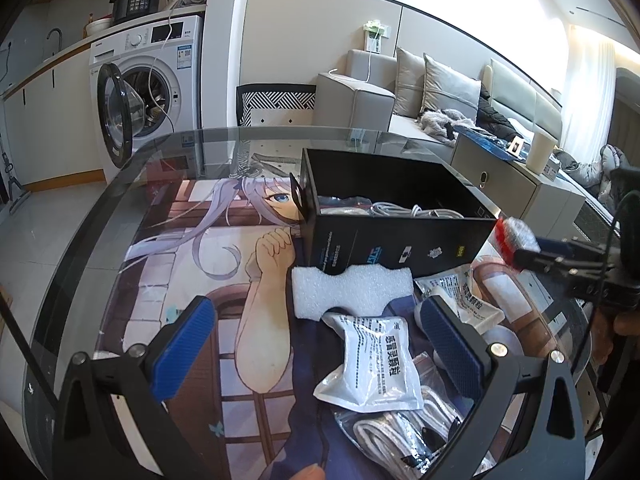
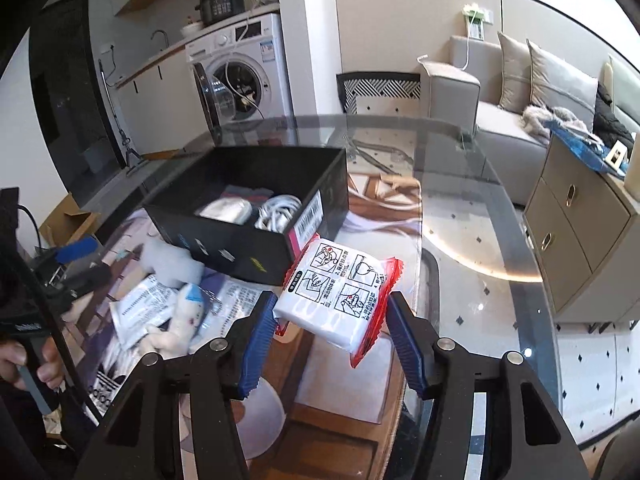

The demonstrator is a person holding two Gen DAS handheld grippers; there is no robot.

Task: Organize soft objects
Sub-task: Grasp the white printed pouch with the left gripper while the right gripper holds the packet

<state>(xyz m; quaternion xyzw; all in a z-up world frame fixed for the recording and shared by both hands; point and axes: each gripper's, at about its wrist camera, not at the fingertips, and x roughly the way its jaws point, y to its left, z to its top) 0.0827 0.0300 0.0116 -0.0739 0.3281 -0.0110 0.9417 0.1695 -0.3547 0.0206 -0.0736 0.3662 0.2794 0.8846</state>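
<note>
A black open box stands on the glass table and holds a white cable coil and a grey pouch. My right gripper is shut on a white packet with red edges, held in the air just right of the box's near corner; it also shows in the left wrist view. My left gripper is open and empty above a white sachet. A white foam piece, bagged cables and a small plush toy lie in front of the box.
An anime-print mat covers the glass table. More sachets and a white tape roll lie nearby. A washing machine, sofa and beige cabinet stand beyond the table.
</note>
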